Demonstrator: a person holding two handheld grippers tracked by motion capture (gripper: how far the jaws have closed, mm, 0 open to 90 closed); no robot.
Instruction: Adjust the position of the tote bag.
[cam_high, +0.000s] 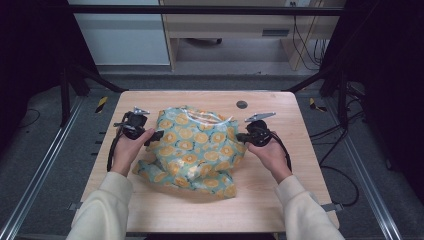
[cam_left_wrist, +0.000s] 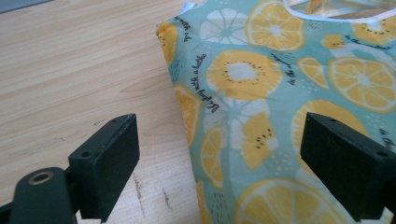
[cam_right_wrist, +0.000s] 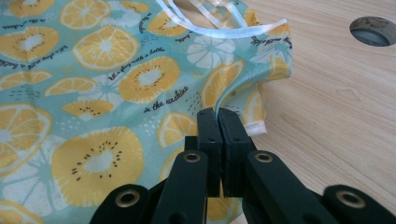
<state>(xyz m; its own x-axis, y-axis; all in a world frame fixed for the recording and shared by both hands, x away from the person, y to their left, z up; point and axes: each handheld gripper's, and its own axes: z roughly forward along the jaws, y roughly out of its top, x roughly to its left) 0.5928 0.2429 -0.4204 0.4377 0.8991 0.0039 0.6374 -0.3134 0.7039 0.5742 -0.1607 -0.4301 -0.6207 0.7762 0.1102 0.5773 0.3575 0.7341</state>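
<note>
Teal lemon-print garment (cam_high: 197, 150) crumpled mid-surface (cam_high: 280, 200), underside folds hidden, cursive print partly legible, "in the sunshine", right gripper (cam_right_wrist: 218, 116) clamped on its edge, left gripper (cam_left_wrist: 219, 158) jaws apart astride opposite edge, pressing nothing.

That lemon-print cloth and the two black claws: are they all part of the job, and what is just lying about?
In the job:
lemon-print cloth, a fold pinched by the shut right gripper
left gripper, open at the cloth's edge

Just there:
round hole in the table
cables on the floor
</note>
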